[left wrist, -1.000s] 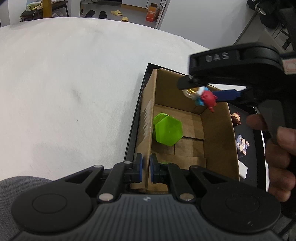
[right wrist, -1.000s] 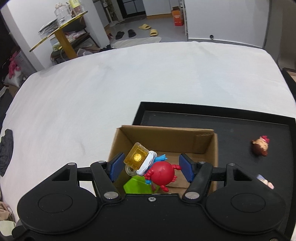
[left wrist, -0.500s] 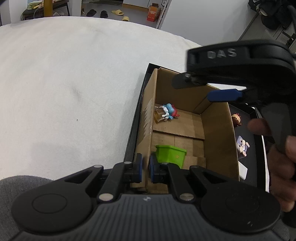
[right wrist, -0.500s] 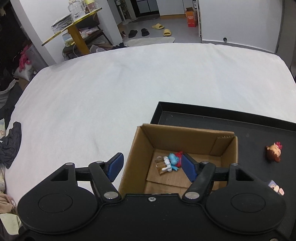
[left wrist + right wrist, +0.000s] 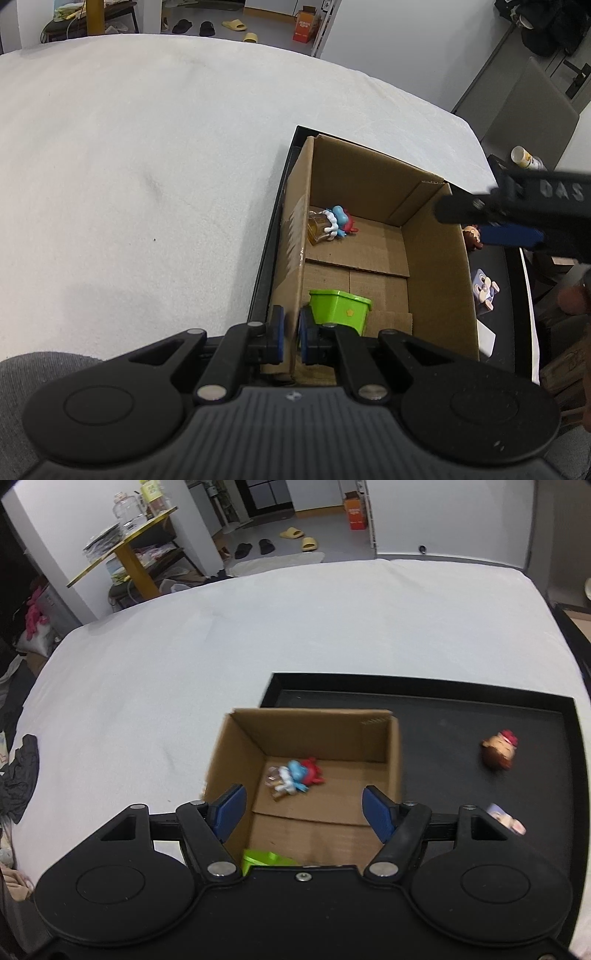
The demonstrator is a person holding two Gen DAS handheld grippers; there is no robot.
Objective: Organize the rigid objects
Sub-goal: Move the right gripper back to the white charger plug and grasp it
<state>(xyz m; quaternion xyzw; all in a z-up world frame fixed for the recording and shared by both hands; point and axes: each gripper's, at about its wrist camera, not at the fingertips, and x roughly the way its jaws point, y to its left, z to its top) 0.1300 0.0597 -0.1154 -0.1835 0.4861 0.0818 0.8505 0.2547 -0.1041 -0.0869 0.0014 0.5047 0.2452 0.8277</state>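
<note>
A cardboard box (image 5: 436, 280) (image 5: 325, 734) stands at the left end of a black tray (image 5: 461, 716). My left gripper (image 5: 291, 334) is shut on the box's near left wall. Inside the box lie a red-and-blue toy figure with a yellow mug (image 5: 330, 225) (image 5: 295, 775) at the far left and a green container (image 5: 338, 306) (image 5: 266, 858) at the near end. My right gripper (image 5: 303, 810) hangs open above the box's near part with nothing between its pads. In the left wrist view one blue pad (image 5: 511, 236) of it shows at the right.
On the tray right of the box lie a brown-haired doll head (image 5: 498, 753) (image 5: 472, 236), a small blue-and-white figure (image 5: 484, 290) (image 5: 506, 818) and a white card (image 5: 485, 338). A white cloth (image 5: 258, 635) covers the surface. Dark clothing (image 5: 22, 771) lies at its left edge.
The toy figure left the right gripper and now lies on the box floor. The right gripper opened wider and drew back and up. The green container settled at the box's near end.
</note>
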